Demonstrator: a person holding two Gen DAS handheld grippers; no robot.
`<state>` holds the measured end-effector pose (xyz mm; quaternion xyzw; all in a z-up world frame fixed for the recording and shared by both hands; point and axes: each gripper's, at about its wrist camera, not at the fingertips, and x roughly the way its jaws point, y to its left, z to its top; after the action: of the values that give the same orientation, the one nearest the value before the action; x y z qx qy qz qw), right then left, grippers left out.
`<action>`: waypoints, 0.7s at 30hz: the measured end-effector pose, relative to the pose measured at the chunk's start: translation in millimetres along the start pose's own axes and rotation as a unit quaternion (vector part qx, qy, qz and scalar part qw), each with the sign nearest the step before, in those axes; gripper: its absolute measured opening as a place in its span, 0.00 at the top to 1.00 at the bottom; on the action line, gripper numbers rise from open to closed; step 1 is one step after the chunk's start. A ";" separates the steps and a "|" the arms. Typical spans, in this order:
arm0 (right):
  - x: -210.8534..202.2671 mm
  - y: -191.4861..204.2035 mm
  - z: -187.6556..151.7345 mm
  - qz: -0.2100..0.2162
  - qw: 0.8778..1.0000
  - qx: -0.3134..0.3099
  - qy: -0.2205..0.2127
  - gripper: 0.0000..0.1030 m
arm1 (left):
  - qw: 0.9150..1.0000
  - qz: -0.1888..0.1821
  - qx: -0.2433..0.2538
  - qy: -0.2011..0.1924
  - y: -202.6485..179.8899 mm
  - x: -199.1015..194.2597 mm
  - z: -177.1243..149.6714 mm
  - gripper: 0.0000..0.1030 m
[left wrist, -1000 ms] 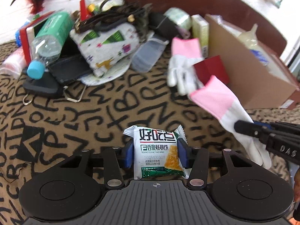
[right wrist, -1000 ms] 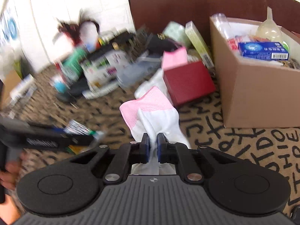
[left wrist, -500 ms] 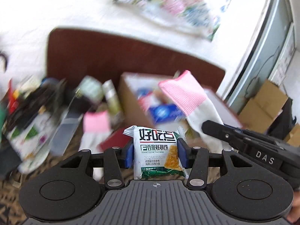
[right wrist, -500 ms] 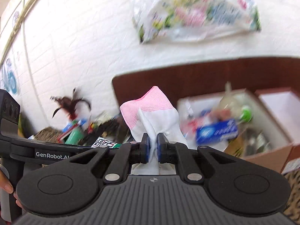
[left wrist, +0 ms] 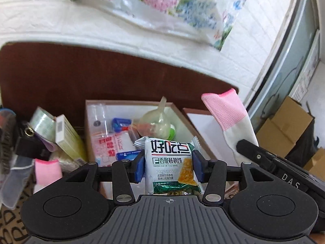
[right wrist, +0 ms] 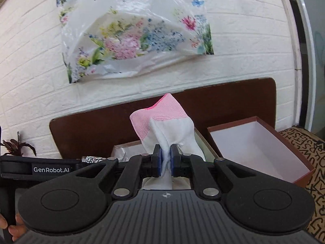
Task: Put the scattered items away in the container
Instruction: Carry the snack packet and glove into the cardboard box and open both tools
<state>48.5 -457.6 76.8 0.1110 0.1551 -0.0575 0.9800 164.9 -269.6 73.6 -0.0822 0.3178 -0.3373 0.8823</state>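
Note:
My left gripper [left wrist: 168, 167] is shut on a white snack packet [left wrist: 170, 166] and holds it above the near edge of the open cardboard box [left wrist: 89, 122], which holds several small items. My right gripper [right wrist: 165, 161] is shut on a white glove with a pink cuff [right wrist: 162, 122], raised in the air; the glove [left wrist: 229, 118] and that gripper also show at the right of the left wrist view, over the box's right side. The box's rim [right wrist: 126, 145] shows just behind the right gripper.
An empty brown box lid with a white inside [right wrist: 254, 148] lies right of the box. A second pink-cuffed glove [left wrist: 47, 170], a green carton [left wrist: 69, 138] and other clutter lie left of it. A brown headboard [left wrist: 101, 77] and brick wall stand behind.
Both grippers rose from the patterned cloth and swung right towards the box, each carrying its item. The views now tilt up at the wall.

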 end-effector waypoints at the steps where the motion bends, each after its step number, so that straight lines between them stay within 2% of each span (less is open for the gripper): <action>1: 6.1 -5.1 -4.3 -0.005 1.000 0.002 0.007 0.90 | 1.000 0.000 -0.005 0.007 1.3 12.5 -1.6 0.52; 4: 26.2 -17.7 -18.7 -0.011 0.999 0.007 0.031 0.90 | 0.999 -0.010 -0.025 0.027 10.7 41.0 -9.9 0.52; 9: 60.0 -27.4 -33.1 -0.020 0.998 0.013 0.062 0.90 | 0.998 0.005 -0.030 0.047 19.8 76.8 -12.3 0.52; 15: 97.3 -27.4 -31.9 -0.028 0.996 0.003 0.081 0.90 | 0.998 0.016 -0.035 0.047 23.7 107.2 0.5 0.49; 16: 102.7 -27.4 -32.2 -0.030 0.996 0.000 0.085 0.90 | 0.998 0.018 -0.034 0.045 22.6 109.9 2.0 0.45; 17: 107.8 -27.3 -32.8 -0.031 0.995 -0.004 0.091 0.89 | 0.998 0.021 -0.034 0.045 22.3 113.7 3.8 0.39; 21: 122.5 -27.0 -35.6 -0.042 0.993 -0.021 0.104 0.76 | 0.998 0.029 -0.024 0.046 19.9 122.5 7.7 0.35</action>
<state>150.0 -485.0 -0.4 0.0888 0.2623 -0.0829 0.9573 250.3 -334.4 10.5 -0.0783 0.3687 -0.3070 0.8739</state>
